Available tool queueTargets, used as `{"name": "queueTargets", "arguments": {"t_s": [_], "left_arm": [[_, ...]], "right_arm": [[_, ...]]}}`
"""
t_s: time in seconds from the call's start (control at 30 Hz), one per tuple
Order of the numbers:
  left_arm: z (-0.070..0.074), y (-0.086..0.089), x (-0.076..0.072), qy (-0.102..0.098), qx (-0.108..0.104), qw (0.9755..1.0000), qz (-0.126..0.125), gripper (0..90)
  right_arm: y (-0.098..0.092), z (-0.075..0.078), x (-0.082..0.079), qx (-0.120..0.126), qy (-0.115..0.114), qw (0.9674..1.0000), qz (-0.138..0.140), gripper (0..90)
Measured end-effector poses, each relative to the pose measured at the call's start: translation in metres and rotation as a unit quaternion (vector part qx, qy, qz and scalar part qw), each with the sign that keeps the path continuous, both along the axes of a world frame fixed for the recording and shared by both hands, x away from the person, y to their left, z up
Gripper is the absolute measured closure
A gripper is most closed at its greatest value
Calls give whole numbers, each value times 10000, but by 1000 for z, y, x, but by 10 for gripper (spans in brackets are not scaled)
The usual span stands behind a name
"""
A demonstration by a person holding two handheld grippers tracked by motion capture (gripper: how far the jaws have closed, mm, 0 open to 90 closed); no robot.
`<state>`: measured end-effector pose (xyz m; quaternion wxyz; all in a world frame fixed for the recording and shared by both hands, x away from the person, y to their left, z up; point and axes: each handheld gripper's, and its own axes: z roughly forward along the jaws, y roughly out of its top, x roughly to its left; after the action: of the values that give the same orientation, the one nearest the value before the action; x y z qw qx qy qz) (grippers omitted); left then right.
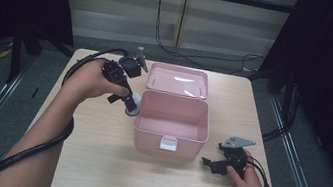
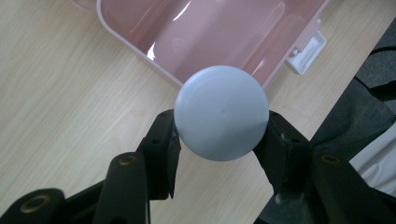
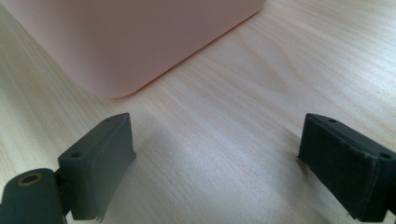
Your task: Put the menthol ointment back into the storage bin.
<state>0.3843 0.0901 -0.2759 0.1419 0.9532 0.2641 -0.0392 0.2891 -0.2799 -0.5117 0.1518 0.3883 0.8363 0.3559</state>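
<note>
A pale grey round lid (image 2: 221,112) is clamped in the left tongs (image 2: 219,140) beside the open pink box (image 1: 172,122); the right tongs (image 3: 215,163) are held wide apart, empty, above the worktop (image 3: 261,70).

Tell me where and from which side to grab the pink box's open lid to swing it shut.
Take the lid at its far free edge, the side away from the hinge, coming from behind the pink box. It lies folded back, nearly flat, so that edge gives the most leverage. The right tool looks the better choice: its jaws stand open, while the left tool holds a pale round object.
</note>
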Motion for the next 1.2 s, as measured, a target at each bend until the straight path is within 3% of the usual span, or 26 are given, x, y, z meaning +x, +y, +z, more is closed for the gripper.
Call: {"name": "queueTargets", "arguments": {"t_s": [0.33,0.37,0.67,0.77,0.97,1.03,1.1,1.2], "left_arm": [[-12,-34,11,-68,-35,10000,26,510],[-15,-41,13,-99,-49,9999,122,510],[-27,-64,22,-183,-12,9996,216,510],[-35,-71,25,-232,12,9993,292,510],[-60,-86,31,-106,105,9989,455,510],[-63,-87,33,-96,138,9989,430,510],[-76,-90,36,-86,185,9982,568,511],[-83,-92,37,-73,178,9977,645,510]], "right_arm": [[0,0,0,-2,-1,10000,0,95],[0,0,0,-1,0,10000,-1,95],[0,0,0,-1,-1,10000,1,95],[0,0,0,-4,-2,10000,-1,95],[0,0,0,-3,-1,10000,0,95],[0,0,0,-3,-2,10000,1,95],[0,0,0,-4,-1,10000,0,95],[0,0,0,-4,-2,10000,0,95]]}}
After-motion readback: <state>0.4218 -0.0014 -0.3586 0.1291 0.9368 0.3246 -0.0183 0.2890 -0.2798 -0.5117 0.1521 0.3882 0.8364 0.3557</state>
